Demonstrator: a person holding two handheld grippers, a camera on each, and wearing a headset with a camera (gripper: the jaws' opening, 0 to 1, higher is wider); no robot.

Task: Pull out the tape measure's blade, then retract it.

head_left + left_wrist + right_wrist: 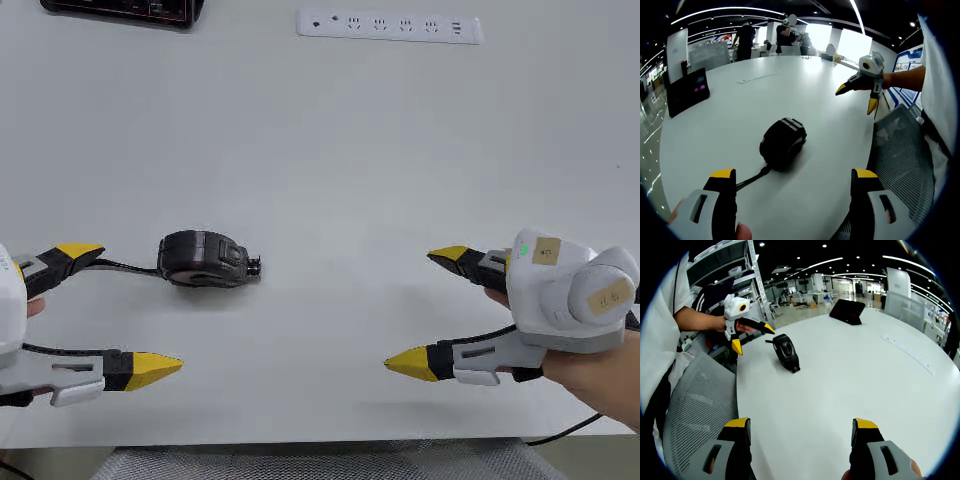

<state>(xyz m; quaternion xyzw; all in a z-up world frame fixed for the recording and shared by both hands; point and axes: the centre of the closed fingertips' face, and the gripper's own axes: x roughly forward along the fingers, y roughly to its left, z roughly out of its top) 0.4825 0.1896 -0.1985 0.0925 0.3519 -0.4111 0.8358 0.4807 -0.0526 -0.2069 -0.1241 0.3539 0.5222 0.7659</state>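
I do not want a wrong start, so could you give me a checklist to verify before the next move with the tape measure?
1. The tape measure lies free on the table: ok.
2. The blade hook points toward the right gripper: ok.
3. The left gripper is open, near the strap: ok.
4. The right gripper is open: ok.
5. A gripper holds the tape measure steady: not ok, neither touches it.
6. The blade is unlocked: cannot tell.
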